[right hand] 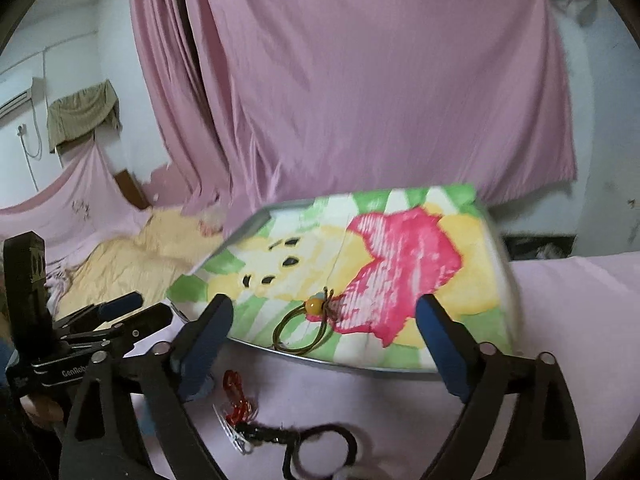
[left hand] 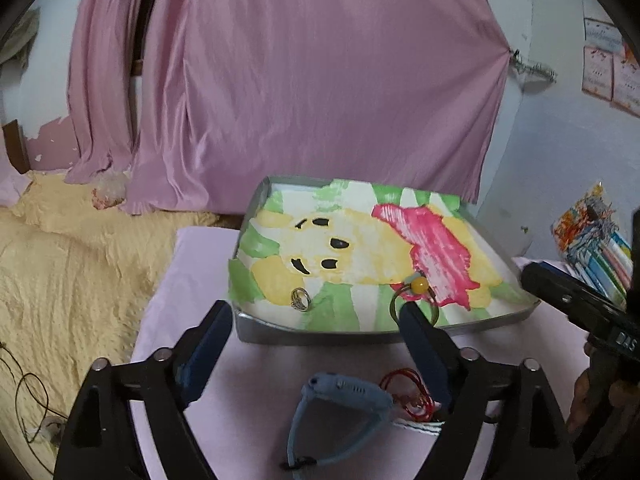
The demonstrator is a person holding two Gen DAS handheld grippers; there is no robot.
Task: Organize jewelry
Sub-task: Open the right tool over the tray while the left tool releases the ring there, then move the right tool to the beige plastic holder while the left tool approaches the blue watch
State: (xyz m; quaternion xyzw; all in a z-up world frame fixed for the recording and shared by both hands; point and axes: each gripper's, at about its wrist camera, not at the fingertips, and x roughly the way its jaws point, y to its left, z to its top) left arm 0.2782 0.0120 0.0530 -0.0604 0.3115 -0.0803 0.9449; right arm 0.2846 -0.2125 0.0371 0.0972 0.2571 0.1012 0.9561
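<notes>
A shallow metal tray [left hand: 256,330] lined with a cartoon-print cloth [left hand: 360,248] sits on the pink-covered counter [left hand: 192,272]. Inside it lie a silver ring [left hand: 300,299] near the front left corner and an olive cord bracelet with a yellow bead [right hand: 316,306] near the front edge. Outside the tray, on the counter, lie a blue watch [left hand: 340,396], a red cord bracelet [left hand: 408,392] and what looks like a dark looped bracelet [right hand: 320,452], blurred. The left tool [left hand: 316,316] is spread wide and empty; the right tool [right hand: 324,312] is likewise wide and empty.
</notes>
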